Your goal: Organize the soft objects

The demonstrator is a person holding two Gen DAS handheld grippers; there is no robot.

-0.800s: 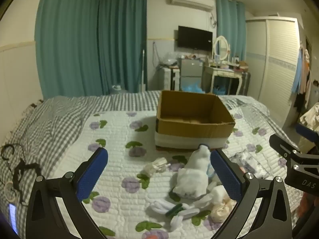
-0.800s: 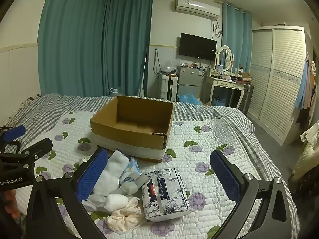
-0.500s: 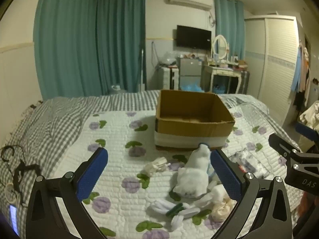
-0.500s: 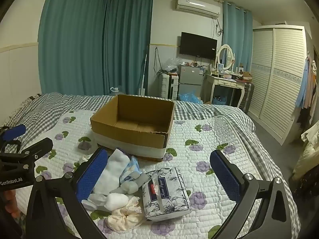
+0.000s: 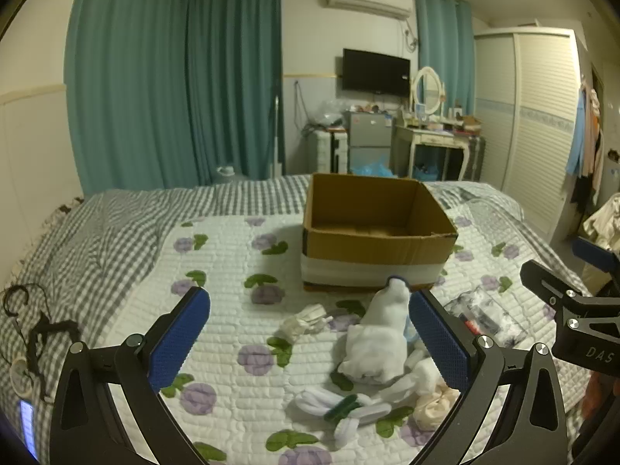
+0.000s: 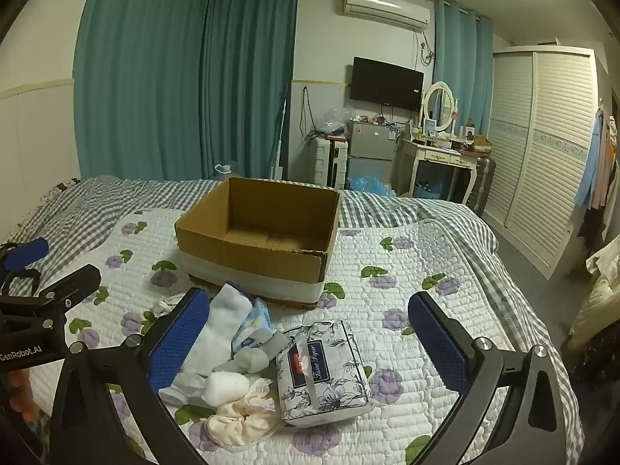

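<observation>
An open cardboard box (image 5: 372,255) (image 6: 255,259) stands on the flowered quilt with nothing visible inside. In front of it lies a heap of soft things: a white folded cloth (image 5: 378,341) (image 6: 219,329), rolled white socks (image 5: 345,407), a cream bundle (image 6: 240,418) and a floral tissue pack (image 6: 323,372). A small crumpled cloth (image 5: 306,317) lies apart to the left. My left gripper (image 5: 306,337) hovers open above the quilt, its right pad beside the white cloth. My right gripper (image 6: 306,337) hangs open over the tissue pack, touching nothing.
The bed has a grey checked cover (image 5: 97,232) under the quilt. A black hanger and strap (image 5: 35,333) lie at its left edge. Teal curtains, a wall TV, a dresser (image 6: 438,155) and a slatted wardrobe (image 6: 542,147) stand beyond the bed.
Both views have barely shifted; the grippers stay open and the objects lie where they were.
</observation>
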